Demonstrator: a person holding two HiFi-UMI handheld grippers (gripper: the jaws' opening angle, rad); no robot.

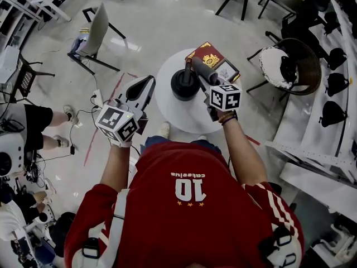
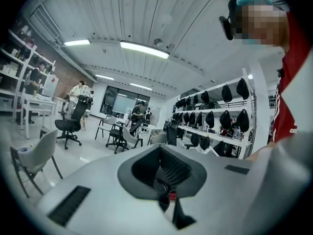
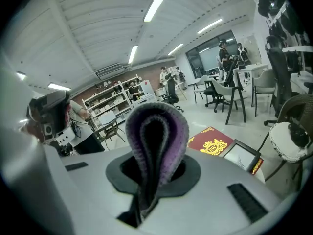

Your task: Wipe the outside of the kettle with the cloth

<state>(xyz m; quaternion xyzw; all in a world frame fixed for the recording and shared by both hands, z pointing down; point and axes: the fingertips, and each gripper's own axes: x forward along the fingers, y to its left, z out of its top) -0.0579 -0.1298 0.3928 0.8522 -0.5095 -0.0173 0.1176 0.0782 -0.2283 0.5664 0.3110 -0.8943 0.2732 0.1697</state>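
The right hand-held gripper [image 1: 211, 81] is closed on the folded cloth [image 3: 155, 141], just above the black kettle [image 1: 183, 86] on the round counter [image 1: 187, 120]. The left hand-held gripper [image 1: 139, 91] is closed and empty, away from the kettle. With nothing steadying the kettle, a wipe may push it sideways or tip it.

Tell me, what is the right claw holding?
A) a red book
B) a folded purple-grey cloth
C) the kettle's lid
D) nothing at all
B: the right gripper view shows the right claw shut on a folded purple-grey cloth that sticks up from between its jaws.
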